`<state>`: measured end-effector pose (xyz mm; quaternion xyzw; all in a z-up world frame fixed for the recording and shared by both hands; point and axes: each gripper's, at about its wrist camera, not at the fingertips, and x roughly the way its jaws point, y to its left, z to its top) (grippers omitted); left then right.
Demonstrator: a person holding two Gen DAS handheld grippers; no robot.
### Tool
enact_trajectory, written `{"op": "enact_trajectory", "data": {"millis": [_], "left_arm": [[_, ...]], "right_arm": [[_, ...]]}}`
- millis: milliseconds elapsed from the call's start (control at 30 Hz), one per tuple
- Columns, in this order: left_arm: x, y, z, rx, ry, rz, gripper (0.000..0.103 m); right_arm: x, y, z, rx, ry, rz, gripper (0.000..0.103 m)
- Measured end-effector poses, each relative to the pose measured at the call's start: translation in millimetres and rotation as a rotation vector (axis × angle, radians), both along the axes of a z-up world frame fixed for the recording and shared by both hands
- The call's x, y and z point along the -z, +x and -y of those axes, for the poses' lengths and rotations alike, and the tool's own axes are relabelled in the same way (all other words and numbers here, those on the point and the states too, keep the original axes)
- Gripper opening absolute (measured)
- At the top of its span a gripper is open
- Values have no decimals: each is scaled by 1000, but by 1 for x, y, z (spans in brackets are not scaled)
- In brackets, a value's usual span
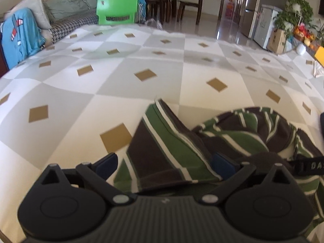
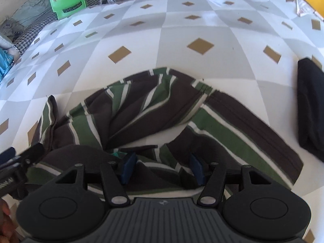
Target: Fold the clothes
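My left gripper (image 1: 165, 165): jaws wide, shirt (image 1: 172, 147) loose between | my right gripper (image 2: 162, 170): jaws apart over shirt (image 2: 141, 109), not pinching | tablecloth (image 1: 101, 81) under both

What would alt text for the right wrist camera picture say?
A rumpled green, brown and white striped garment lies on a checked cloth, with the right tongs open just above its near edge. A dark folded item sits to the right; a green chair stands beyond.

Both wrist cameras look steeply down, close over the striped garment (image 1: 168, 147) at six o'clock, sharing it.
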<state>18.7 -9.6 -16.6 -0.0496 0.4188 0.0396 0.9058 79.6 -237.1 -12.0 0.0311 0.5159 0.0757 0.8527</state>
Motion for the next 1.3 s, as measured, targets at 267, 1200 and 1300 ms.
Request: {"op": "enact_trajectory", "data": {"millis": [267,1200,1300], "left_arm": [[15,-2,-12,-45,-57,-43,103],[15,-21,-49,-126,14,-89,103],[15,-22,-51,-130,25,-92,103]], "right_arm": [[0,1,-1,1,-58,21,59],[5,2,17,54,-174,67,59],[5,2,17,50,-173,70,59]]}}
